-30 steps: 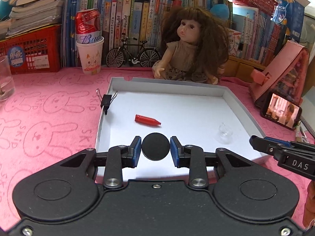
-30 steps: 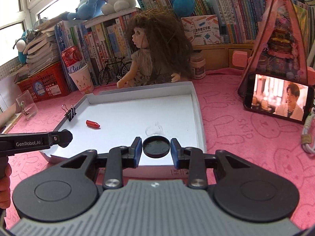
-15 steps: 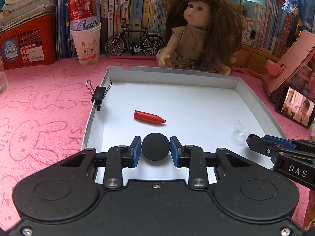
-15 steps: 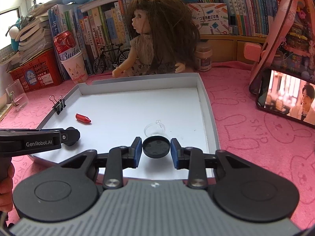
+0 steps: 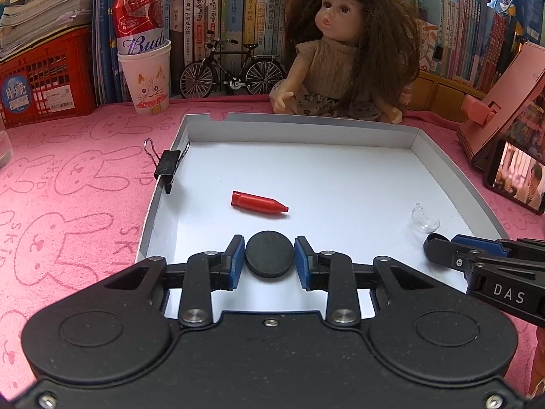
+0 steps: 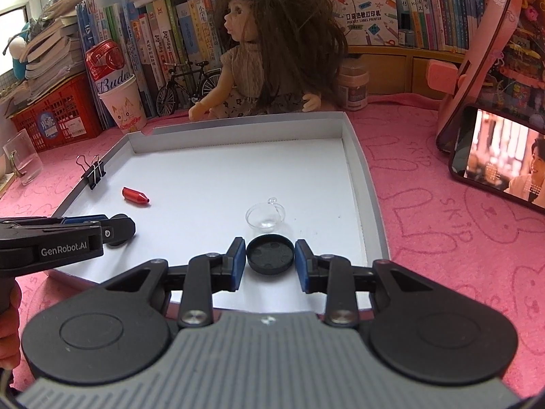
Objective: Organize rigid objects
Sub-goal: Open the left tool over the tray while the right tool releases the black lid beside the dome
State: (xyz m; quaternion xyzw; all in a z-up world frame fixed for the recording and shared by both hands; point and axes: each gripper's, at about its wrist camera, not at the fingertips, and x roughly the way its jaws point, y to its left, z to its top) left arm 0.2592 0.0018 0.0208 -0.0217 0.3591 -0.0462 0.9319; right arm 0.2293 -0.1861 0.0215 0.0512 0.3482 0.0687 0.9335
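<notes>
My left gripper (image 5: 269,255) is shut on a flat black disc (image 5: 269,254), held over the near left part of a white tray (image 5: 303,133). My right gripper (image 6: 270,255) is shut on a black round lid (image 6: 270,254), hollow side up, over the tray's (image 6: 361,167) near right part. A red bullet-shaped piece (image 5: 259,201) lies in the tray, also in the right wrist view (image 6: 135,195). A small clear cup (image 6: 265,216) lies just beyond the lid, also in the left wrist view (image 5: 424,220). A black binder clip (image 5: 167,167) grips the tray's left wall.
A doll (image 5: 344,54) sits behind the tray. A model bicycle (image 5: 231,70), a paper cup holding a red can (image 5: 144,64), a red basket (image 5: 44,78) and books line the back. A phone (image 6: 500,160) leans on a pink stand (image 6: 490,44) at the right.
Both grippers have moved forward and lower over the tray, still holding their black pieces. The tray and its contents look nearer.
</notes>
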